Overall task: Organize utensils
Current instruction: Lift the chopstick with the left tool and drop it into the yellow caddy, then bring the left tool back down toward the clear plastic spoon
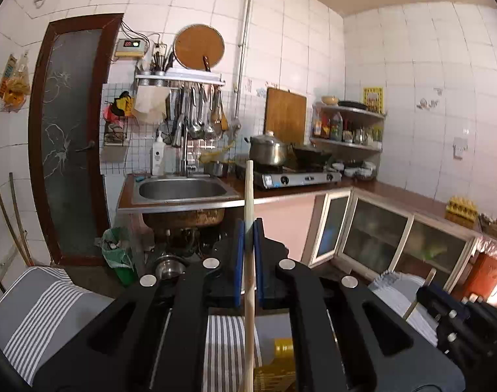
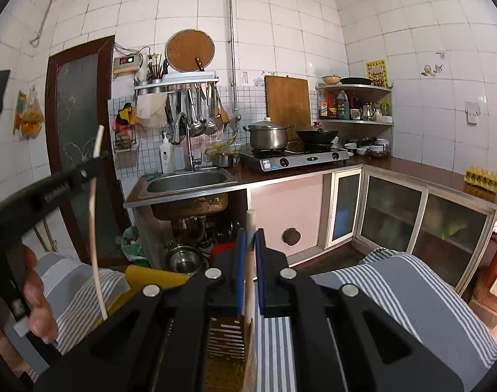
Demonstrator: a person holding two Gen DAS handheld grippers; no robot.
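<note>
Gripping one pale wooden chopstick apiece, both hand-held grippers are seen above a table covered by a grey striped cloth, with a tiled kitchen behind. The left hand-held gripper is closed on a chopstick that stands nearly upright between its blue pads, the top end rising clear above the fingers and the lower end running down out of the left wrist view. The right hand-held gripper is likewise closed on a second chopstick, held upright, its lower part passing down beside a yellow perforated holder that stands on the cloth directly beneath.

In the right wrist view the left hand-held gripper appears at the left edge, gripped by a hand, with its chopstick pointing down toward the cloth near a yellow object that cannot be identified.

The task is judged to be under way rather than finished: two chopsticks are lifted and neither has yet been released into the holder. Whether the right chopstick's tip is already inside the holder or only beside it cannot be told. Whether other utensils wait on the table cannot be told either, since most of its surface is hidden by the grippers.
</note>
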